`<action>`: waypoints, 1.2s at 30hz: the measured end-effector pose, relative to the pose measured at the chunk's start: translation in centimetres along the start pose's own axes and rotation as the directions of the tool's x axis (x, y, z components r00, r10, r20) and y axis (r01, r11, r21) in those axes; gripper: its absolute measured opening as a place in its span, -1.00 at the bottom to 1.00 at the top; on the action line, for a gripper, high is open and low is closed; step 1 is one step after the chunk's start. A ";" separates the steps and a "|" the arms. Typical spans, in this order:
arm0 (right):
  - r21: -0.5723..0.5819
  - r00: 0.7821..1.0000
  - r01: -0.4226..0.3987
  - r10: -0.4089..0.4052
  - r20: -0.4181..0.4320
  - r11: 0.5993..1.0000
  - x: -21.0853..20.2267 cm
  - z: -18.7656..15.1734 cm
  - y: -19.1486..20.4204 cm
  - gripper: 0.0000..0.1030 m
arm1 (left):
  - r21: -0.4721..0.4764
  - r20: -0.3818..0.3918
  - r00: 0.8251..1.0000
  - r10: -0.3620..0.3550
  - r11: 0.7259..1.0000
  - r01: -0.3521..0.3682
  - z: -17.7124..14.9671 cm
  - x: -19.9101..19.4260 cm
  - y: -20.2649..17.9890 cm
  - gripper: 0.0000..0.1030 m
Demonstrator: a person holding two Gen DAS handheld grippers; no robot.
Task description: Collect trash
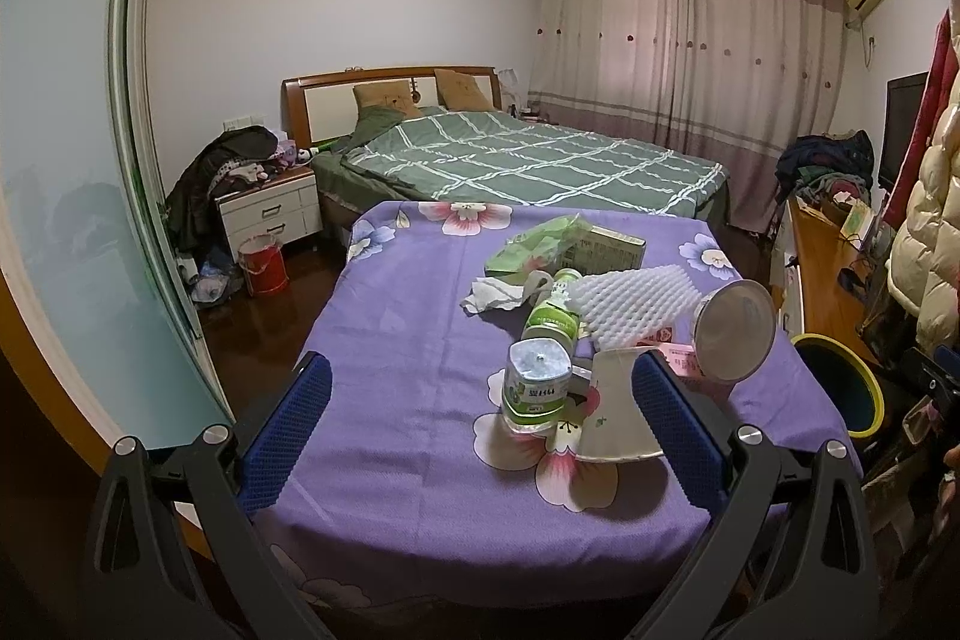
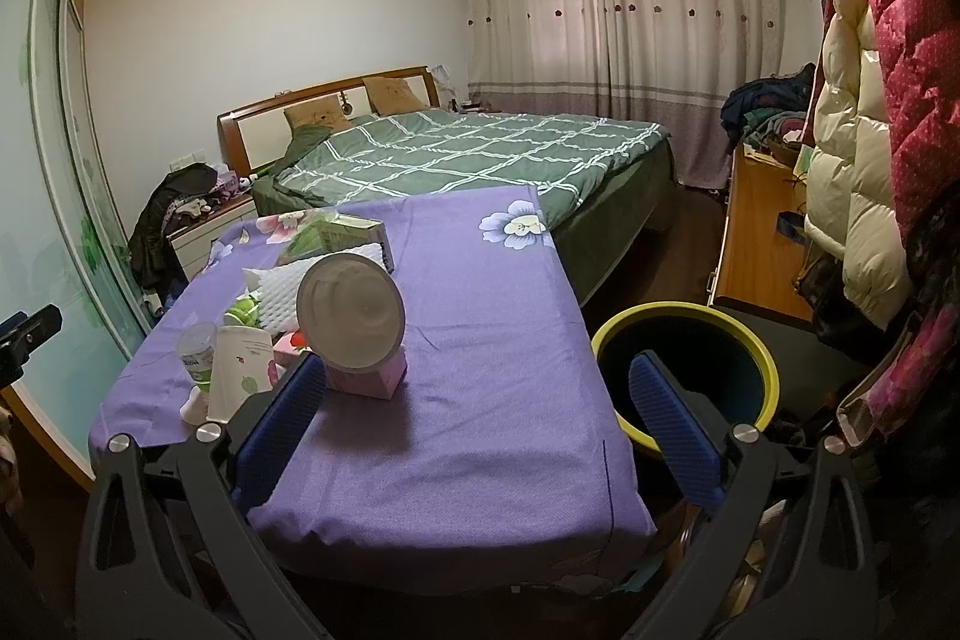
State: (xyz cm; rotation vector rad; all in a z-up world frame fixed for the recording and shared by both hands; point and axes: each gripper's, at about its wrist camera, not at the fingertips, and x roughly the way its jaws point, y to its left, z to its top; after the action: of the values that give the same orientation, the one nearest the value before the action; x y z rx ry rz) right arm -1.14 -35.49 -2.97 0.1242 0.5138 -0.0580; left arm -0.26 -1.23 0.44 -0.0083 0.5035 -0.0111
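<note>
Left wrist view showed the trash bunched on the right half of my table (image 1: 390, 316), which wore a purple flowered cloth. Nearest me lay a clear bottle (image 1: 536, 385) with a green label, its base turned toward the camera, touching a paper cup (image 1: 618, 409) that lay on its side. Behind them a second green-labelled bottle (image 1: 552, 316) lay against a white foam sheet (image 1: 636, 301), with a crumpled tissue (image 1: 492, 295) to its left. Farther back were a green plastic bag (image 1: 534, 241) and a flat carton (image 1: 618, 244). A round lid (image 1: 735, 331) stood tilted at the right edge, resting on a pink box (image 2: 369, 376).

My left gripper (image 1: 480, 436) hovered over the near part of the table with its blue pads (image 1: 288, 436) spread wide, holding nothing. My right gripper (image 2: 480, 430) was spread just as wide and empty, one finger near the pink box, the other in front of the bin (image 2: 690, 340).

That yellow-rimmed bin stood on the floor just beside the table's right edge. Beyond the table was a bed (image 1: 528, 154) with a green checked cover.
</note>
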 end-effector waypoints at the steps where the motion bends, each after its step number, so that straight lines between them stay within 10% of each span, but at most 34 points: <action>1: 0.000 1.000 0.000 0.000 0.000 1.000 0.0 0.0 0.0 0.87 | 0.000 -0.001 1.000 0.000 1.000 0.000 0.0 0.0 0.0 0.92; 36: 0.005 1.000 0.003 -0.003 -0.003 1.000 0.3 -0.3 -0.1 0.87 | 0.001 -0.002 1.000 -0.001 1.000 0.001 -0.1 0.3 -0.2 0.92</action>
State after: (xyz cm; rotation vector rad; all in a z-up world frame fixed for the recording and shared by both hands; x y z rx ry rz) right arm -0.99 -35.56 -3.38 0.1284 0.5165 -0.0620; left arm -0.09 -1.38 0.17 -0.0078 0.5056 -0.0122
